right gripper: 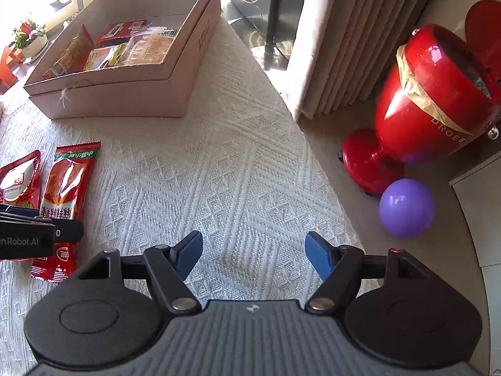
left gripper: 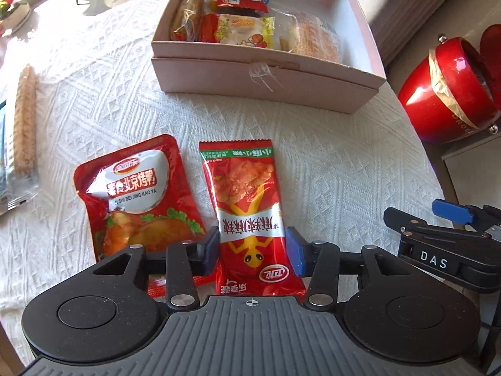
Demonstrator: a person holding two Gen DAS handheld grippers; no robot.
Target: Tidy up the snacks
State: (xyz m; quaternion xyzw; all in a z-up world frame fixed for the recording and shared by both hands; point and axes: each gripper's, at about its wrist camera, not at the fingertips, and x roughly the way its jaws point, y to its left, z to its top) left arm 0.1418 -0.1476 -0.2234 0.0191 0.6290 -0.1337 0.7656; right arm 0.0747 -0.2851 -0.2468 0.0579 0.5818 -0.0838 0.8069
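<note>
The left gripper (left gripper: 253, 250) straddles a red spicy-strip packet (left gripper: 250, 216) lying flat on the tablecloth (left gripper: 328, 163), its pads just beside the packet's edges, contact uncertain, while the right gripper (right gripper: 254, 255) gapes empty near the table's right edge, the snack box (left gripper: 269, 75) beyond.

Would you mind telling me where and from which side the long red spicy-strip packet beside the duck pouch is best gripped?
Grip the red spicy-strip packet across its narrow width near its lower half, coming straight down from above. It lies flat and lengthwise on the tablecloth, so its long edges face the pads. The left tool already straddles it there; the duck pouch lies close on one side, so keep centred.
</note>
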